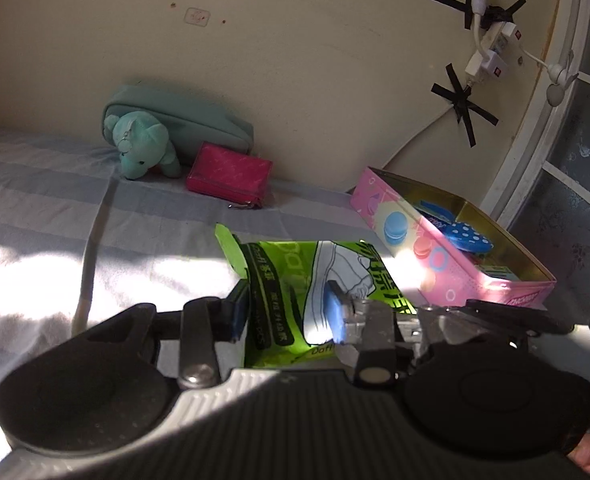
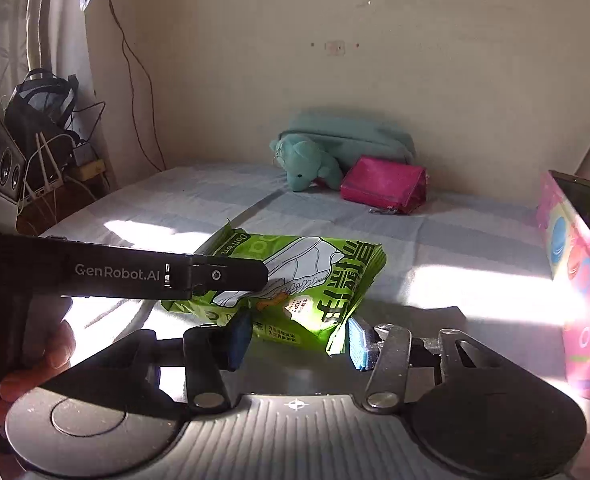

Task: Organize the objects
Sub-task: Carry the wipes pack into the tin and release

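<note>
A green wipes packet (image 1: 315,292) with a shoe drawing is held between the blue pads of my left gripper (image 1: 287,312), which is shut on it above the bed. In the right wrist view the same packet (image 2: 295,280) sits just ahead of my right gripper (image 2: 295,340), whose blue pads flank its near edge with gaps, open. The left gripper's black body (image 2: 155,274) crosses that view from the left. A pink tin box (image 1: 447,252) holding a blue dotted item stands open to the right.
A teal plush toy (image 1: 143,144), a teal pouch (image 1: 183,116) and a magenta wallet (image 1: 231,174) lie against the wall on the striped bed sheet (image 1: 35,208). A taped power strip (image 1: 491,44) hangs on the wall. A router and speaker (image 2: 11,172) stand far left.
</note>
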Tool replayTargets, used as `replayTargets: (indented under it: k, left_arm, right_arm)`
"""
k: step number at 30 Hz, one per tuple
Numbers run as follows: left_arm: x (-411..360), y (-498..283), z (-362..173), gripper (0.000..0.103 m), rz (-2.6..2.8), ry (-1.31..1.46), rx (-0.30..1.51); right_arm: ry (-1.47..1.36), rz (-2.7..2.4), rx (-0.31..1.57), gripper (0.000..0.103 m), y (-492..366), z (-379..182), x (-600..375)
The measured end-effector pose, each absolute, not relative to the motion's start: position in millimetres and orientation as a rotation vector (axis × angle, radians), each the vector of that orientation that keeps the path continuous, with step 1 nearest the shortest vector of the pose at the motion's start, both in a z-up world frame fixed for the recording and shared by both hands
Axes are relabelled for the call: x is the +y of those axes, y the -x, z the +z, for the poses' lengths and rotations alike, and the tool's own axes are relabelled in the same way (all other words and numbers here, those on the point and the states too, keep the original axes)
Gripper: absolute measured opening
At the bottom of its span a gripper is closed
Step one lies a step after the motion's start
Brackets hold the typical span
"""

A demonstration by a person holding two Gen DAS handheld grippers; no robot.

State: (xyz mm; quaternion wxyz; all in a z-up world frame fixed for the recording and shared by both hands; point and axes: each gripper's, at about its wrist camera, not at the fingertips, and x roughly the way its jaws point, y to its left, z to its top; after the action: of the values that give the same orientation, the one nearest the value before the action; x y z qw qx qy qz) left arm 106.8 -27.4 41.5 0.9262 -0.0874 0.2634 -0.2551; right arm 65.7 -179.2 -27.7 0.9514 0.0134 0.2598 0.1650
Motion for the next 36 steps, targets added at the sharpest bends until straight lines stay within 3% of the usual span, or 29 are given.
replayTargets:
  k: [9, 18, 20, 21, 23, 26, 36]
  left_arm:
    - [-177.8, -123.9, 77.0, 0.041, -0.757, 0.051, 0.476]
    - [-290.2, -146.7, 57.3, 0.041, -0.798, -0.080, 0.545]
    - [-299.0, -147.6, 55.8, 0.042, -0.745, -0.128, 0.534]
    - [-299.0, -144.8, 56.3, 0.043, -0.725, -0.149, 0.521]
    - [-294.8, -139.7, 57.9, 0.044, -0.701, -0.171, 0.509]
    - [-285.8, -132.7, 63.2, 0.051, -0.665, -0.179, 0.490]
    - [-240.3, -105.6, 79.7, 0.052, -0.571, -0.196, 0.422]
  right_arm:
    - [-0.016, 0.073, 0.355, 0.043, -24.0, 17.8, -297.0]
    - [-0.092, -0.122, 0.418, 0.043, -33.7, -1.2, -404.3]
    - [-0.100, -0.175, 0.439, 0.045, -42.9, -8.1, -414.1]
    - [-0.097, -0.217, 0.443, 0.059, -46.0, -11.0, -417.0]
    - [-0.106, -0.265, 0.415, 0.069, -42.8, -14.5, -419.8]
    - [-0.149, -0.251, 0.383, 0.067, -34.7, -15.6, -422.2]
    - [-0.146, -0.225, 0.359, 0.066, -16.6, -5.5, -388.6]
